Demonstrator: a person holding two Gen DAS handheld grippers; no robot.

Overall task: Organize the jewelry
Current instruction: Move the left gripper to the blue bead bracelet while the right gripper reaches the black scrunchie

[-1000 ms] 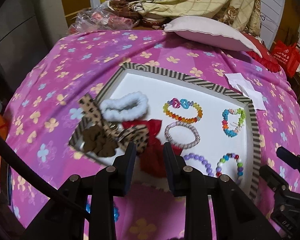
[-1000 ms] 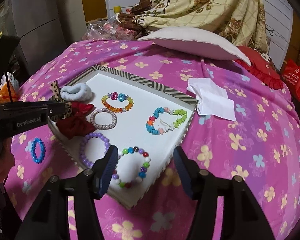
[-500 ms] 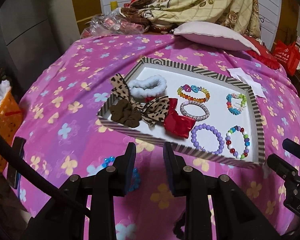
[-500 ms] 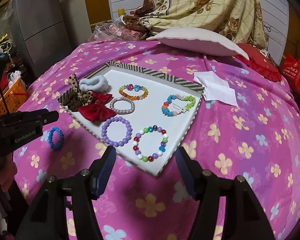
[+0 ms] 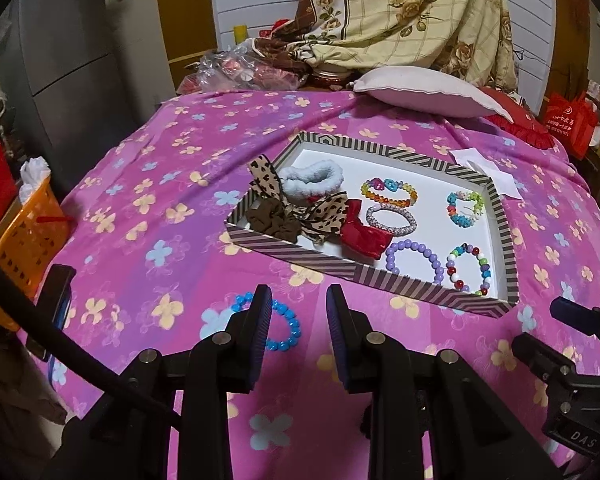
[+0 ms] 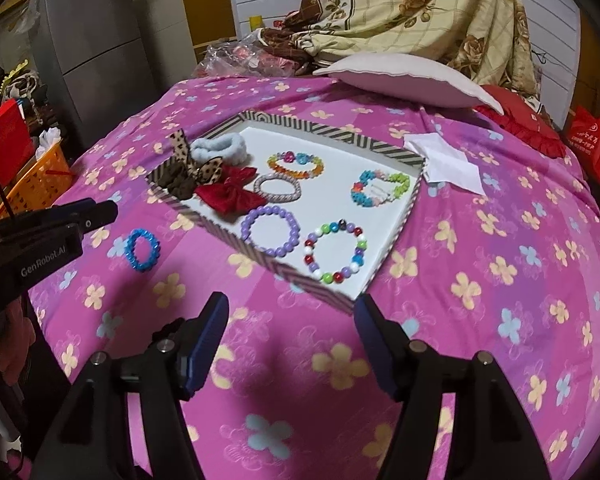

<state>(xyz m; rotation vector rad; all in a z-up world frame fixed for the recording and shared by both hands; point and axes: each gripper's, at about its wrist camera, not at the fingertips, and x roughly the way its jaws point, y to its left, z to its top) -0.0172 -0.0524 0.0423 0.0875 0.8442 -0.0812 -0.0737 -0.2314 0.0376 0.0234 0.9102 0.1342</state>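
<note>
One striped tray (image 6: 384, 145) sits on the pink floral bedspread (image 6: 500, 280). Inside it lie five bead bracelets: one rainbow bracelet (image 6: 296, 165), one silver-pink bracelet (image 6: 277, 188), one pastel flower bracelet (image 6: 380, 188), one purple bracelet (image 6: 271, 231) and one multicolour bracelet (image 6: 336, 251). Four hair pieces are grouped at the tray's left end: one white fluffy scrunchie (image 5: 312, 178), one brown scrunchie (image 5: 271, 222), one leopard bow (image 5: 324, 216) and one red bow (image 6: 230, 196).

One blue bracelet (image 6: 142, 249) lies outside the tray on the bedspread, near the tray's left corner.

The left gripper (image 5: 296, 322) hovers above the bedspread just beside the blue bracelet, jaws narrowly parted and empty. The right gripper (image 6: 292, 332) hovers in front of the tray's near corner, jaws spread wide, holding nothing.

One pale pillow (image 6: 404, 80) and one white paper (image 6: 444, 162) lie beyond the tray.
</note>
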